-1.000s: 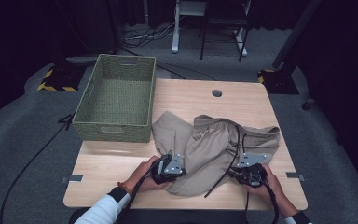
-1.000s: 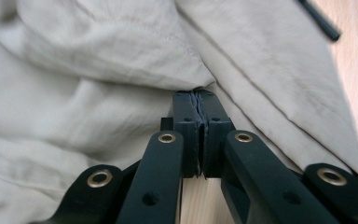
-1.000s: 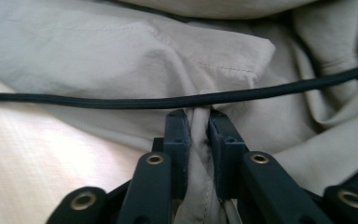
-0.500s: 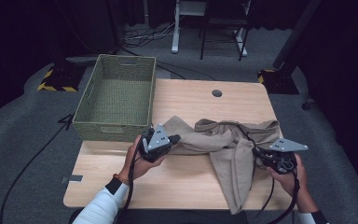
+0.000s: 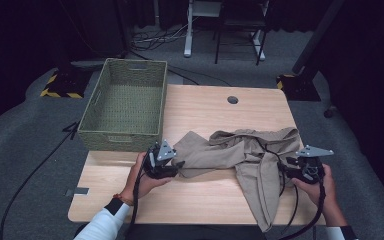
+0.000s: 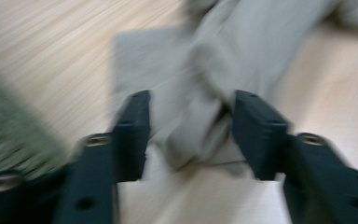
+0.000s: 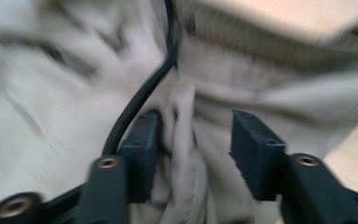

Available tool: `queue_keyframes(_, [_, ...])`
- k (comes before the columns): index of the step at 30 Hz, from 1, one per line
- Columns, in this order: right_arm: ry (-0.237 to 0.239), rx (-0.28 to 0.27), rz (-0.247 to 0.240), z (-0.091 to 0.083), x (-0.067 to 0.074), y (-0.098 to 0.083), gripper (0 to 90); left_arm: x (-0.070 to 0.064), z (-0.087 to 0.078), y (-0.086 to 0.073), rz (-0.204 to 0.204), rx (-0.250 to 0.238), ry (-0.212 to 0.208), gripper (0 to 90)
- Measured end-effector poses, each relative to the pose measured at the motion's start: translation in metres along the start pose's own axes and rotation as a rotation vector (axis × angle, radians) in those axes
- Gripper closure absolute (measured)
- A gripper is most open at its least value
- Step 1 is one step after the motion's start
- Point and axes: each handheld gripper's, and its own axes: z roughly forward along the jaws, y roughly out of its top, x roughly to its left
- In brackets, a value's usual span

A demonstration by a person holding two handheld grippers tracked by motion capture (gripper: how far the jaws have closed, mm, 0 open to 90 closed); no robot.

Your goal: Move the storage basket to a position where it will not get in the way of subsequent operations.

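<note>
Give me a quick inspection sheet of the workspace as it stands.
Surface: light wooden table, round hole near far edge.
Job's things: crumpled beige cloth garment stretched between the grippers, one part draped over the near edge.
Clutter: empty green woven basket at the far left corner.
Grippers: left gripper and right gripper have just been opening; jaws apart, cloth folds loose between them.
Cables: black cable lies across the garment.
Surroundings: dark grey floor, chair legs, hazard-striped bases.
</note>
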Motion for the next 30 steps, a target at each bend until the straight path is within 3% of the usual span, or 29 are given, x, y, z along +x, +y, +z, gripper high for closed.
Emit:
queue_keyframes(2, [-0.007,-0.065,0.004,-0.010,0.004,0.007,45.1,-0.009,-0.010,0.004,0.026,-0.053,-0.037,34.0])
queue_keyframes(4, [-0.022,-0.131,-0.014,-0.017,0.010,0.016,41.9,-0.018,-0.011,0.005,0.056,-0.055,-0.074,31.7])
queue_keyframes(5, [-0.021,-0.151,-0.024,-0.020,0.013,0.022,41.5,-0.020,-0.009,0.005,0.067,-0.039,-0.086,28.4])
queue_keyframes(8, [0.045,-0.159,-0.085,-0.017,0.023,0.034,38.6,-0.021,0.006,-0.001,0.090,0.048,-0.088,26.3])
queue_keyframes(10, [0.096,-0.128,-0.170,-0.004,0.036,0.046,36.6,-0.017,0.017,-0.007,0.070,0.095,-0.101,25.2])
queue_keyframes(12, [0.142,-0.088,-0.213,0.013,0.046,0.058,34.2,-0.012,0.028,-0.012,0.052,0.137,-0.104,24.9])
queue_keyframes(13, [0.164,-0.037,-0.227,0.028,0.052,0.067,33.4,-0.011,0.032,-0.013,0.040,0.144,-0.110,24.5])
queue_keyframes(14, [0.171,-0.012,-0.231,0.037,0.054,0.073,32.8,-0.011,0.037,-0.015,0.029,0.158,-0.115,24.7])
queue_keyframes(18, [0.171,0.086,-0.256,0.084,0.064,0.099,28.9,-0.016,0.049,-0.014,0.086,0.186,-0.112,31.2])
queue_keyframes(19, [0.173,0.102,-0.256,0.091,0.064,0.103,28.7,-0.016,0.052,-0.014,0.087,0.189,-0.120,32.6])
queue_keyframes(22, [0.242,0.144,-0.251,0.113,0.064,0.112,27.0,-0.014,0.064,-0.015,0.086,0.213,-0.142,37.2])
queue_keyframes(25, [0.230,0.182,-0.256,0.129,0.065,0.114,27.6,-0.009,0.068,-0.013,0.066,0.200,-0.140,37.5])
queue_keyframes(28, [0.197,0.250,-0.245,0.146,0.065,0.112,38.3,-0.005,0.068,-0.011,0.090,0.204,-0.132,49.6])
queue_keyframes(30, [0.212,0.239,-0.217,0.150,0.063,0.111,52.2,-0.001,0.069,-0.010,0.101,0.206,-0.132,57.7])
